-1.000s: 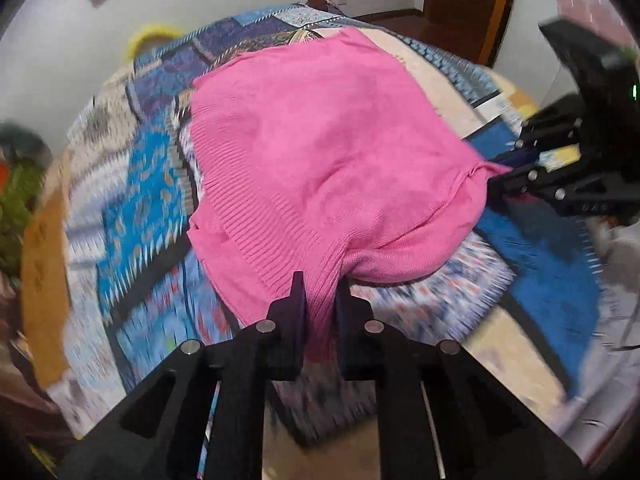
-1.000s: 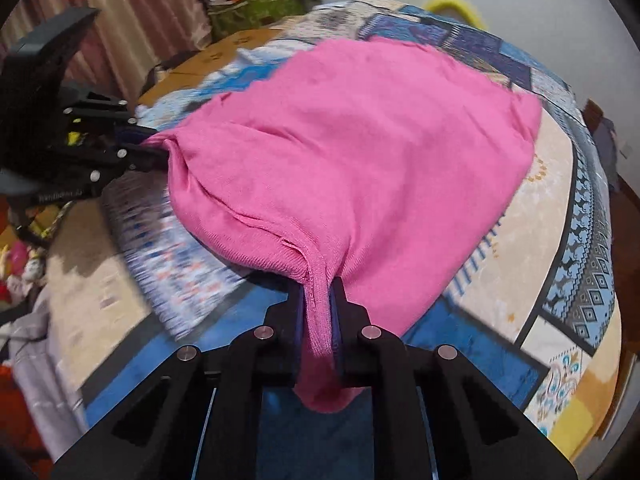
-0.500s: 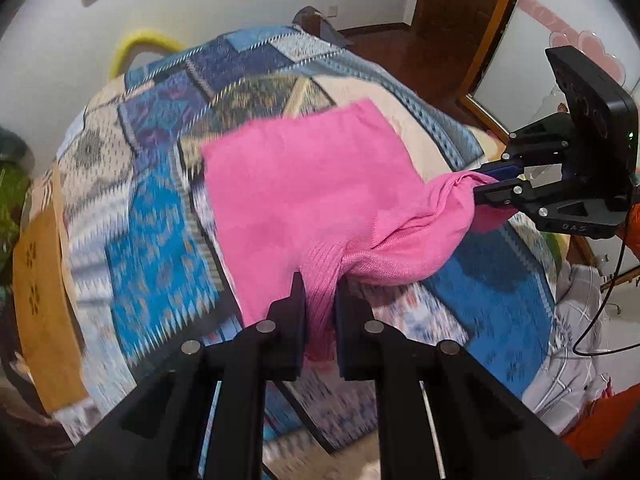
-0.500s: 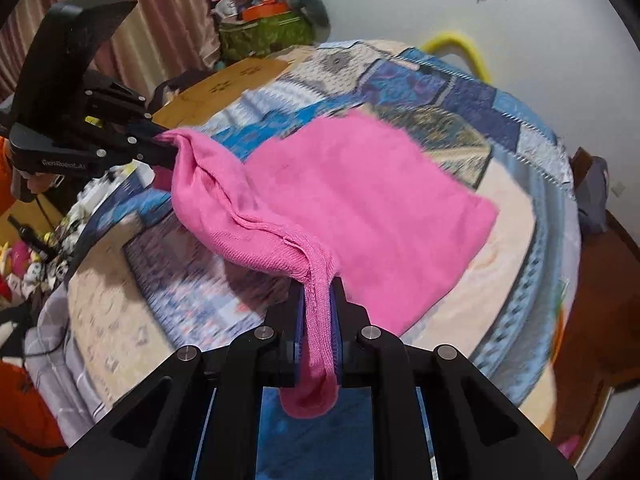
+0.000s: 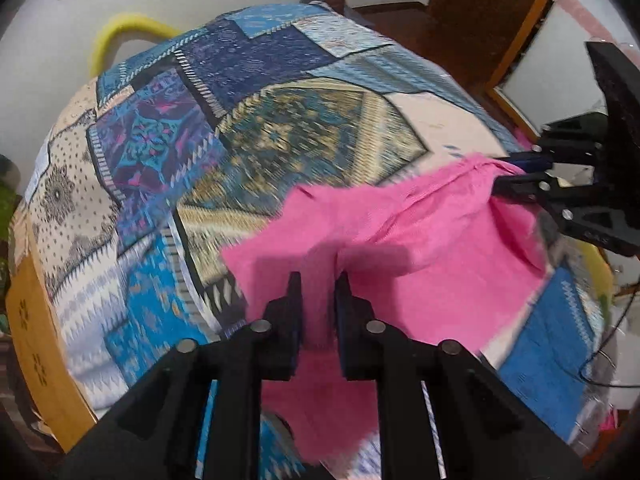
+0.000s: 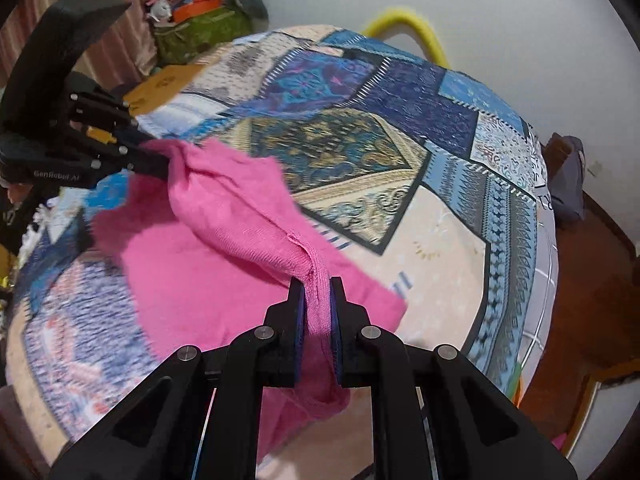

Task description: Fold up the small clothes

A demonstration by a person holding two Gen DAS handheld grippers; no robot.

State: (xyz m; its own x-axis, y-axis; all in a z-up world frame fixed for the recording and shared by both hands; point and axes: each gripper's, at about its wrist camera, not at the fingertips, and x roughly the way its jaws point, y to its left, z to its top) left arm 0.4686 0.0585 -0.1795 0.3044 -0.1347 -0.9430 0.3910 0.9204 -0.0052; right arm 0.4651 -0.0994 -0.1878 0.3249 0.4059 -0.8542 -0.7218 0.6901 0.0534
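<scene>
A small pink knit garment (image 5: 420, 240) hangs between my two grippers above the patchwork bedspread (image 5: 280, 128). My left gripper (image 5: 316, 284) is shut on one corner of it. My right gripper (image 6: 318, 286) is shut on the other corner, with fabric bunched between its fingers. The garment (image 6: 208, 264) sags in the middle and its lower edge trails on the bedspread (image 6: 360, 148). The right gripper shows at the right of the left wrist view (image 5: 500, 184). The left gripper shows at the left of the right wrist view (image 6: 160, 164).
A yellow curved bar (image 5: 120, 32) stands against the white wall behind the bed. A wooden door (image 5: 488, 8) and wood floor lie at the far right. Cluttered bags and boxes (image 6: 200, 20) sit beyond the bed's left side.
Both grippers have lifted and pulled the pink garment toward the near edge of the bed. It covered much of the bedspread before; now most of the bedspread is bare.
</scene>
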